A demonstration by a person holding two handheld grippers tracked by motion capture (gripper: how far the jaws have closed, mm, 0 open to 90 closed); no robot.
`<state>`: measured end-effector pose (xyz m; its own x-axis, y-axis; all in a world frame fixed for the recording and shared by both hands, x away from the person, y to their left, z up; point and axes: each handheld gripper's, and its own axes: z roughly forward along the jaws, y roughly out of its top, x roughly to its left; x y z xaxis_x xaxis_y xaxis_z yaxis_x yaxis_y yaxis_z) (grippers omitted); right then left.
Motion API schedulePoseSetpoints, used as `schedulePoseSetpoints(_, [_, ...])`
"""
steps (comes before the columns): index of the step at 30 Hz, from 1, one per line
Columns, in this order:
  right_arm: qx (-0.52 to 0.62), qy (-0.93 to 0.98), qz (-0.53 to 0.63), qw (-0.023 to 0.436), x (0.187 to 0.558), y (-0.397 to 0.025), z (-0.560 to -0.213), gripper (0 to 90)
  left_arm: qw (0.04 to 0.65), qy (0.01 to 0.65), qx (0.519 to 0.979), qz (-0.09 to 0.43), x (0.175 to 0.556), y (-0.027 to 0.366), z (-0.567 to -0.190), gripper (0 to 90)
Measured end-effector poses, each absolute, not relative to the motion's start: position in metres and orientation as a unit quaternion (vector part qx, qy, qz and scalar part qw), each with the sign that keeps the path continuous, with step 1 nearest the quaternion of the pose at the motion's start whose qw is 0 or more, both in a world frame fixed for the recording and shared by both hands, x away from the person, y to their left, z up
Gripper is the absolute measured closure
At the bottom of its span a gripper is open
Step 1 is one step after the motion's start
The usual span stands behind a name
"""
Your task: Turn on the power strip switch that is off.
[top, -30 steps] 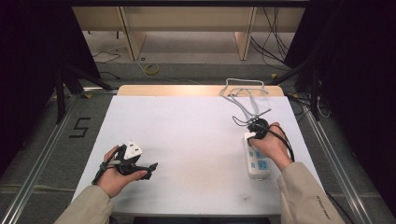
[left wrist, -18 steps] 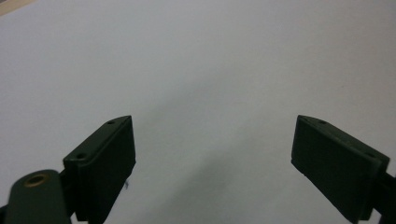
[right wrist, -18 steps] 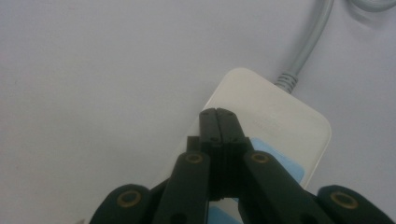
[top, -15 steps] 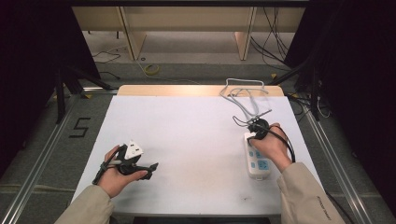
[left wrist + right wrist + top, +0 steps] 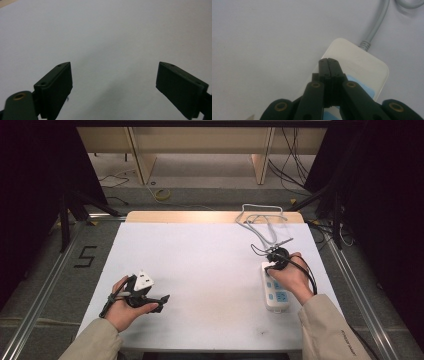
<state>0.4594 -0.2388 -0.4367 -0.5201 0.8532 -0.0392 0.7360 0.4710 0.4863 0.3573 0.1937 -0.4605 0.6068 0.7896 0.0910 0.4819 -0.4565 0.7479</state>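
Power strip (image 5: 276, 290) lies near the table's (image 5: 210, 270) right edge, right gripper (image 5: 328, 60) pinched closed with nothing between, tips over its far end; left gripper (image 5: 113, 85) wide, idle; strip looks rigid, light, slick plastic, so grip across the body, not the springy cord (image 5: 262, 222).

A: How many things are on the desk (image 5: 200, 250)?
B: One white power strip (image 5: 276, 292) with one grey cord (image 5: 262, 222).
A: And the claws?
B: Two, one left claw (image 5: 161, 302) and one right claw (image 5: 274, 262).
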Motion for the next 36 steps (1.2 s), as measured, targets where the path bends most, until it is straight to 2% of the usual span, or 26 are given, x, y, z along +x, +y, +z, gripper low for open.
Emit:
schedulePoseSetpoints(19, [0.462,0.837,0.258,0.141,0.456,-0.243,-0.430,90.0,0.348,0.384,0.827,0.218,0.357,0.192,-0.462,13.2])
schedulePoseSetpoints(36, [0.453,0.828,0.295,0.151,0.439,-0.247,-0.426,90.0,0.348,0.388,0.826,0.216,0.357,0.194,-0.462,13.1])
